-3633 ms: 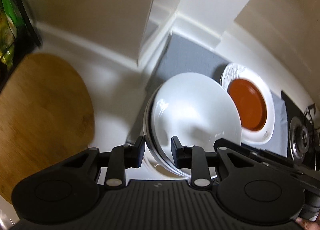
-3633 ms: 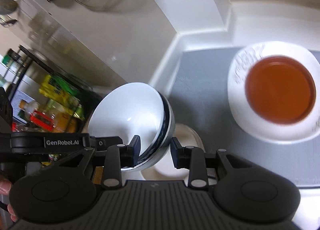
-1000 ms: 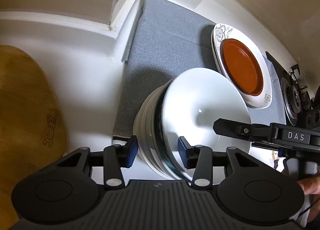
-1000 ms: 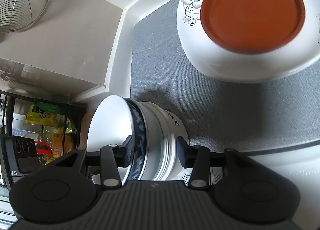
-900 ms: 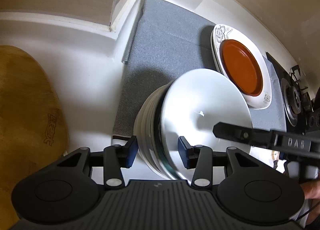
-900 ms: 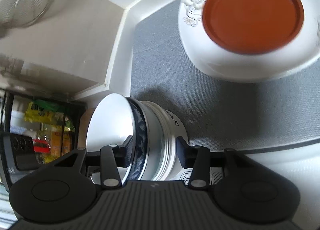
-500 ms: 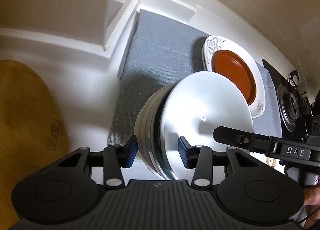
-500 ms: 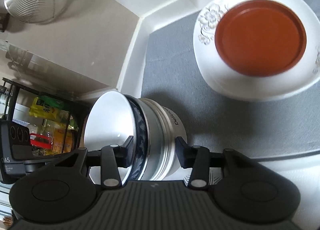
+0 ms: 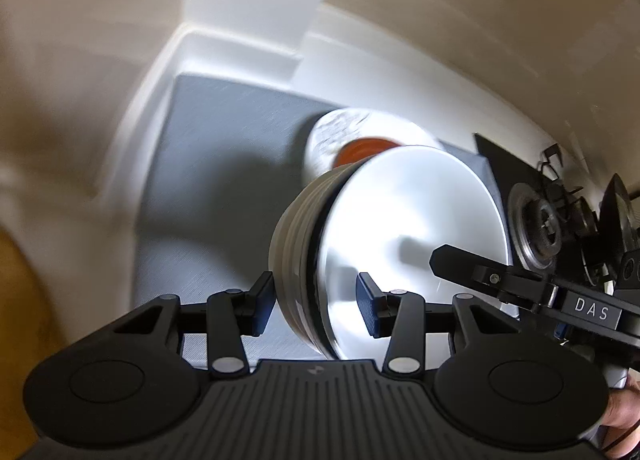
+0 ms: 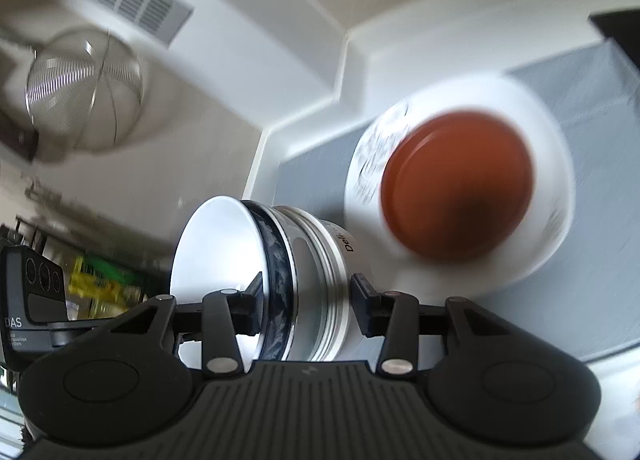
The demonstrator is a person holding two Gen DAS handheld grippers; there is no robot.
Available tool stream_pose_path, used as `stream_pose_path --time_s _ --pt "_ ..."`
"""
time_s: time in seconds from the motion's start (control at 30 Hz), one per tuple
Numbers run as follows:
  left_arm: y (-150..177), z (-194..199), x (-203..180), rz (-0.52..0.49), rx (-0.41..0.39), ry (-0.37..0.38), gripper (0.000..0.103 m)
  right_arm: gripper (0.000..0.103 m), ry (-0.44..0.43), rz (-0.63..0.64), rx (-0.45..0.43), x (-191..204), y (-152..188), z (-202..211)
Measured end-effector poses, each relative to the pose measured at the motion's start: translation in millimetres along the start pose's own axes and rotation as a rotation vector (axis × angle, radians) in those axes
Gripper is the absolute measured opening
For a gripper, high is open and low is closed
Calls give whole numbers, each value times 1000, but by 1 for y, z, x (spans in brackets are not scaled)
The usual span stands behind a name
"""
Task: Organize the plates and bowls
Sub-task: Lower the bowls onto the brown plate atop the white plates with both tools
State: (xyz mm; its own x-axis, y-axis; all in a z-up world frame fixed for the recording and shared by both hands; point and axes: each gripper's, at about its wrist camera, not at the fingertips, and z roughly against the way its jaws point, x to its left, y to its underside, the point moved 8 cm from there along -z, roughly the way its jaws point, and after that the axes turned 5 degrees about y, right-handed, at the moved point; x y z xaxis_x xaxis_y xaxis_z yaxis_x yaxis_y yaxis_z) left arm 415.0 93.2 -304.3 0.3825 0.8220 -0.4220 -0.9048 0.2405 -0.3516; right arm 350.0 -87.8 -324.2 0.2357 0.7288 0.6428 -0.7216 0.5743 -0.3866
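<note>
As we carry the stack of bowls (image 9: 384, 244) on its side above the grey mat (image 9: 224, 148), both sets of tongs clamp it from opposite sides: the left tongs (image 9: 316, 304) grip across the nested rims, and the right tongs (image 10: 306, 306) do the same from the far side, pads pressed on the stack, which is clear of the desk (image 10: 612, 384).

Beyond the stack, on the same mat, the brown plate (image 10: 456, 184) already sits inside the flowered white plate (image 10: 552, 244), so we judge the plates sorted and the bowls yet to be set down.

The mat left of the plates looks open. Its far edge meets the white ledge (image 9: 240, 48) and wall corner; the stove burner (image 9: 540, 228) lies just past its right edge, so the stack has little margin there.
</note>
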Motion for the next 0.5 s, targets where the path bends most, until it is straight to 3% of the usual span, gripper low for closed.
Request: stream_pose_path --time_s 0.5 --pt "-70 -31 -77 -103 -27 47 47 47 58 -33 -191 -39 -88 45"
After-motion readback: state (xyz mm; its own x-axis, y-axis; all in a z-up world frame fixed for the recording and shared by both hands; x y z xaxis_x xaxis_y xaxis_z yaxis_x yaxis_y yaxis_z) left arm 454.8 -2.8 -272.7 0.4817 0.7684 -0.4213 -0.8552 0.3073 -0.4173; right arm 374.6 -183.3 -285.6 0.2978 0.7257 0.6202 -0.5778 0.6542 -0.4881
